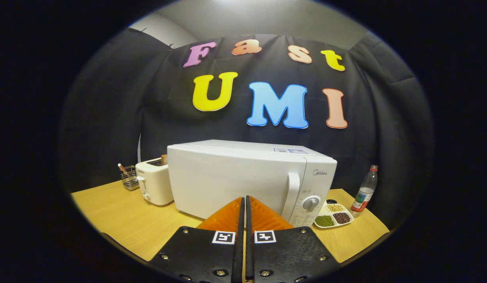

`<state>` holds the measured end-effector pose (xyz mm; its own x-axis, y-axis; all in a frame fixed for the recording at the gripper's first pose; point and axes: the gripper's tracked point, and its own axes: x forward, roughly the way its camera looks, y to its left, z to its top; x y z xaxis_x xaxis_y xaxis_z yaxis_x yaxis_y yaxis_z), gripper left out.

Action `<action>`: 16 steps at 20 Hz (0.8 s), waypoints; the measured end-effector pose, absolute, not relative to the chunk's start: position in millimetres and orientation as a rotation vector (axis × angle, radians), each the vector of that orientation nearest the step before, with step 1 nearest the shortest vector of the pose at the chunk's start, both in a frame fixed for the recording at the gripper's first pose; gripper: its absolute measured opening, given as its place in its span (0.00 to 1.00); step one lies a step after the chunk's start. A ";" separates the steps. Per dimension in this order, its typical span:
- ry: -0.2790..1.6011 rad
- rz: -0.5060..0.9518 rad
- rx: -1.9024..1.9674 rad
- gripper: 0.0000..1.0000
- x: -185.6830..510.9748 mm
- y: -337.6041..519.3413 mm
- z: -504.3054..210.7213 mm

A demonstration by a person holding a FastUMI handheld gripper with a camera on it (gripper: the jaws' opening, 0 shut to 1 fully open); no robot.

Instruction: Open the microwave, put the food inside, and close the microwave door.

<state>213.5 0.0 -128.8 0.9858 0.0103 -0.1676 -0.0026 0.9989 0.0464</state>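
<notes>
A white microwave (pixel 243 177) stands on the wooden table (pixel 121 216), its door shut. The door's vertical handle (pixel 291 192) runs down the right side of the door, beside a round dial (pixel 311 203). To the right of the microwave lies a white divided dish of beans (pixel 333 216). My gripper (pixel 244 201) is shut with nothing between its fingers. The fingertips sit just in front of the door's lower part, a little left of the handle; I cannot tell whether they touch the door.
A white toaster (pixel 153 181) with a slice of bread stands left of the microwave. A wire basket (pixel 129 177) sits behind the toaster. A plastic bottle (pixel 365 191) stands at the table's right edge, past the dish.
</notes>
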 end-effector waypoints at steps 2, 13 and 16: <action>0.146 0.030 0.101 0.03 176.8 3.1 -104.1; 0.016 0.019 0.056 0.03 23.5 -32.3 17.3; -0.005 0.037 0.062 0.03 -17.9 -33.4 28.9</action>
